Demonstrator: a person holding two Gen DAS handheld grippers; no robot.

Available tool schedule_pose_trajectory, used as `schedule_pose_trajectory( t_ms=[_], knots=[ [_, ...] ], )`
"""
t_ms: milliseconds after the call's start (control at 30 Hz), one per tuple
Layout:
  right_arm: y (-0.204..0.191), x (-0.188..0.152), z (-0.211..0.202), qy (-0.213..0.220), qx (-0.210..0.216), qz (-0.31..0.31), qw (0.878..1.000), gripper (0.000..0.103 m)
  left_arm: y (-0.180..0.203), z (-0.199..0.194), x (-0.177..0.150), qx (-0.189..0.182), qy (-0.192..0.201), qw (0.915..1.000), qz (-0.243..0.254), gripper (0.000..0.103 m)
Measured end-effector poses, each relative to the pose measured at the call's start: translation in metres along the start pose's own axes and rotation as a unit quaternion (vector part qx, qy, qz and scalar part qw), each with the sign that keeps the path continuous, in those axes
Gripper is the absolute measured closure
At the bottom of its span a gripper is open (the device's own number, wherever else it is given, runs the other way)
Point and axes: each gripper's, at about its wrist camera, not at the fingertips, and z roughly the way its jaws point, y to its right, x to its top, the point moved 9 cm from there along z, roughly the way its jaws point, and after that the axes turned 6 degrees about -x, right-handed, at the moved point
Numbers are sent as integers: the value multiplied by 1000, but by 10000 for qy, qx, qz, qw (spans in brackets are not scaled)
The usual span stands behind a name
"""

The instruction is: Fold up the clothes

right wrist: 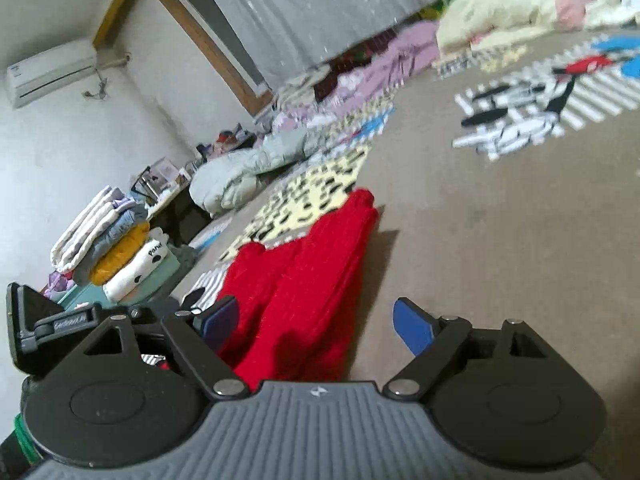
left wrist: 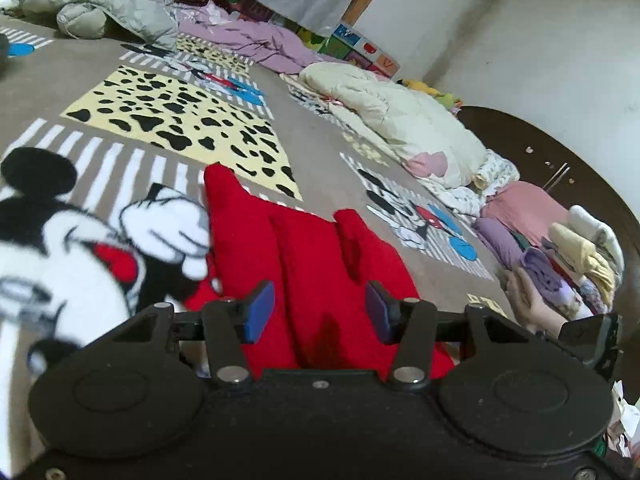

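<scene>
A red fleece garment [left wrist: 304,256] lies flat on the cartoon-print blanket [left wrist: 160,120], folded lengthwise into long strips. My left gripper [left wrist: 320,310] hovers open just above its near end, blue pads apart with nothing between them. In the right wrist view the same red garment [right wrist: 312,280] stretches away from my right gripper [right wrist: 316,320], which is open, its left pad over the cloth and its right pad over bare blanket [right wrist: 500,240]. The other gripper [right wrist: 48,324] shows at the left edge there.
A cream duvet [left wrist: 400,116], lilac bedding [left wrist: 256,40] and a grey puffer jacket [left wrist: 100,4] lie at the back. Folded clothes are stacked at the right [left wrist: 568,256], with a hand [left wrist: 532,300] beside them. Another folded stack [right wrist: 116,248] stands left in the right wrist view.
</scene>
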Motion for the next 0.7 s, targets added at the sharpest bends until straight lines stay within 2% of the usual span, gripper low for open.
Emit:
schedule_pose_trajectory(
  t_ms=[200, 367, 600, 700],
  knots=[
    [-5, 12, 17, -121, 310, -63, 9994, 19, -11, 27, 9, 15, -204, 9998, 28, 55],
    [-1, 12, 29, -188, 239, -18, 9995, 19, -11, 42, 9, 64, -404, 9990, 182, 60],
    [-9, 3, 37, -362, 174, -357, 9986, 19, -8, 55, 10, 175, -458, 9984, 265, 69],
    [-8, 3, 36, -342, 207, -311, 9987, 19, -4, 57, 9, 239, -486, 9975, 443, 88]
  ],
)
